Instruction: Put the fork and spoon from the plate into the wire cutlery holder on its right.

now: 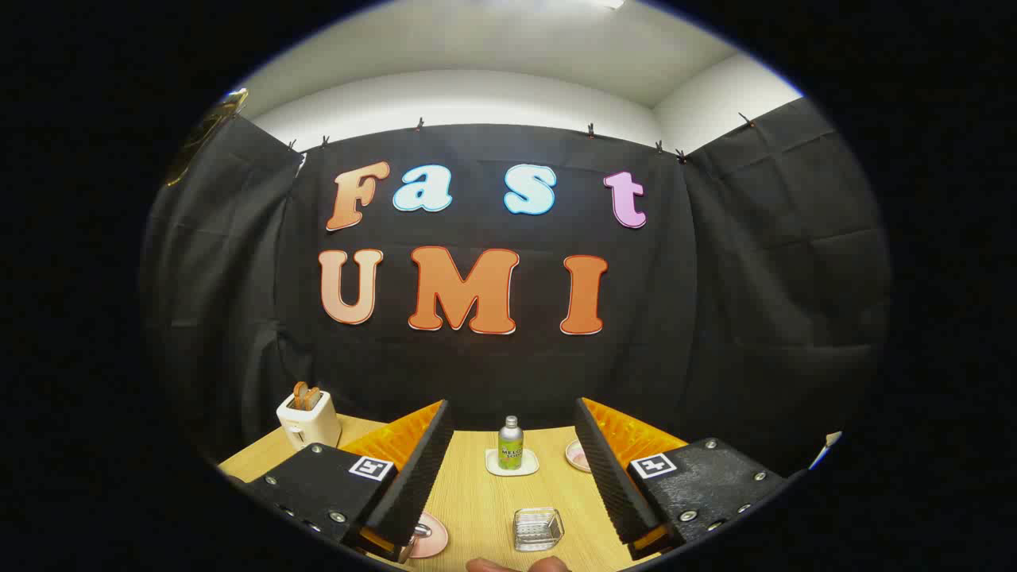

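Start of task by the look of it: gripper (508, 469) held level, looking across the table (477, 492), nothing picked yet. Fingers spread wide, nothing between them but bare wood and what sits beyond.

Pink plate (429, 536) low beside the left finger, mostly hidden behind it; something metallic (419, 531) on its rim, probably fork or spoon, can't tell which. Wire cutlery holder not identifiable from here. Clear glass dish (538, 529) between the fingers, nearer the right one. Fingertips of a hand (516, 565) just below it.

Next move, as a guess: pitch down and swing left to bring plate between the fingers, then locate holder before closing.

Beyond the fingers: small bottle (510, 443) on a white coaster (512, 464), second pink dish (578, 454) partly behind right finger, toaster (307, 419) with bread far left. Light wood-grain table, black cloth walls, white ceiling above.
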### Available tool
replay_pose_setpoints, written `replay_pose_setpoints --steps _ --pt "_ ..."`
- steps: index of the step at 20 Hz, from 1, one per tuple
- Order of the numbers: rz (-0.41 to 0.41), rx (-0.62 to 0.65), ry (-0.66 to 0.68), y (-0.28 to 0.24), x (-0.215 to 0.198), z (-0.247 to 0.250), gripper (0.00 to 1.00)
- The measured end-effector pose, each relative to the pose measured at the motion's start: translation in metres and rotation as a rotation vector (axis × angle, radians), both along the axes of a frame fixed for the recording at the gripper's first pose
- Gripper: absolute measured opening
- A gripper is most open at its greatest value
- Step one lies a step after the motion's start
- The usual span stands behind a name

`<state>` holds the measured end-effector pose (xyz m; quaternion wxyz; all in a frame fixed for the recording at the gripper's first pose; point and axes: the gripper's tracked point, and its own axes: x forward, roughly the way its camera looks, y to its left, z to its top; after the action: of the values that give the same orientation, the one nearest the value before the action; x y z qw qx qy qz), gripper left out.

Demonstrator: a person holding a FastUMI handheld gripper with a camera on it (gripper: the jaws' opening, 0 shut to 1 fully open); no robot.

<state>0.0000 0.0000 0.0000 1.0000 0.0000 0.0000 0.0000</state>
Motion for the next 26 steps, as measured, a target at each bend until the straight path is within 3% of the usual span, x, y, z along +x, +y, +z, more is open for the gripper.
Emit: replay_pose_setpoints --steps 21,26 --pt "-0.029 -0.011 0.014 -0.012 0.001 -0.010 0.93" --pt "0.010 -0.013 0.065 0.005 0.003 -0.029 0.93"
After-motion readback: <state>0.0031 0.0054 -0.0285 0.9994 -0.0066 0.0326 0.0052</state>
